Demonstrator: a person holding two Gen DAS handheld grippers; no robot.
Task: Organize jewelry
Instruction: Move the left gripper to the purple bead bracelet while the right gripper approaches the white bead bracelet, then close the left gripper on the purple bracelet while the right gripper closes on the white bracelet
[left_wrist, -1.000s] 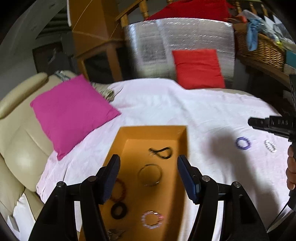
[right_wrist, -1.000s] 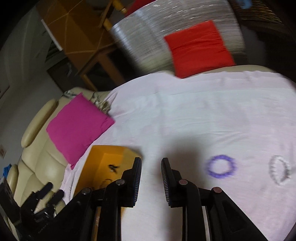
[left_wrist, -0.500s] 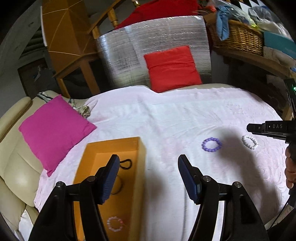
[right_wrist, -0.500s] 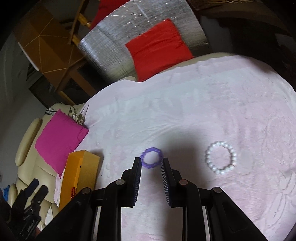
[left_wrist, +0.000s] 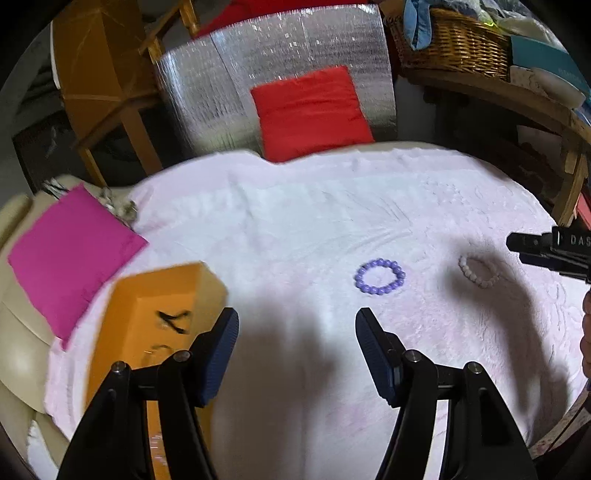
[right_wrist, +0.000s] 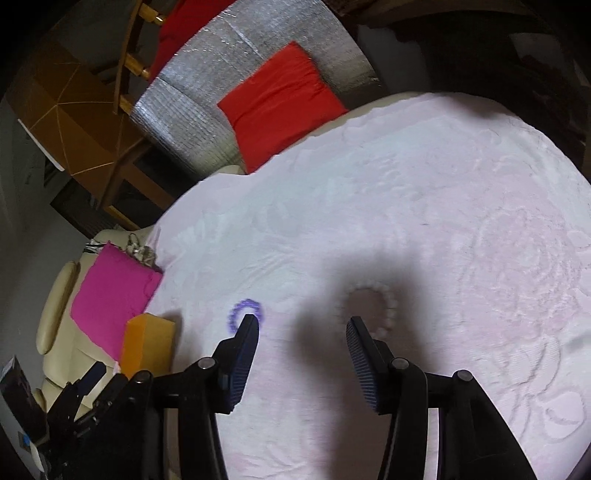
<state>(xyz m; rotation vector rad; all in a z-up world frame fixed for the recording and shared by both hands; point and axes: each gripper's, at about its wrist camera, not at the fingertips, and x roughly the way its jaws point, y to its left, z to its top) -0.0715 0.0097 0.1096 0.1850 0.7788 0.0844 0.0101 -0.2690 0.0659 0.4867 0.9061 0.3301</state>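
Nearest the left wrist camera, the left gripper, black arms with ribbed dark-blue pads, is spread with nothing between the pads, over a pale pink, embossed plush blanket. The right gripper, of the same build, has its jaws opening, empty, above the same blanket. To the near left stands a rectangular orange cardboard box, blurred, with a black looped cord lying inside. Just beyond the left gripper's right pad lies a round purple beaded bracelet, flat on the blanket; to its right, well apart, a white pearl-like beaded bracelet lies in shadow. In the right wrist view that white bracelet sits just past the right pad. At the right edge of the left view the other gripper's black body shows white letters "DAS". Farther left rests a square magenta cushion on a cream leather sofa. Farthest stand a red cushion against crinkled silver foil sheeting and a woven wicker basket.
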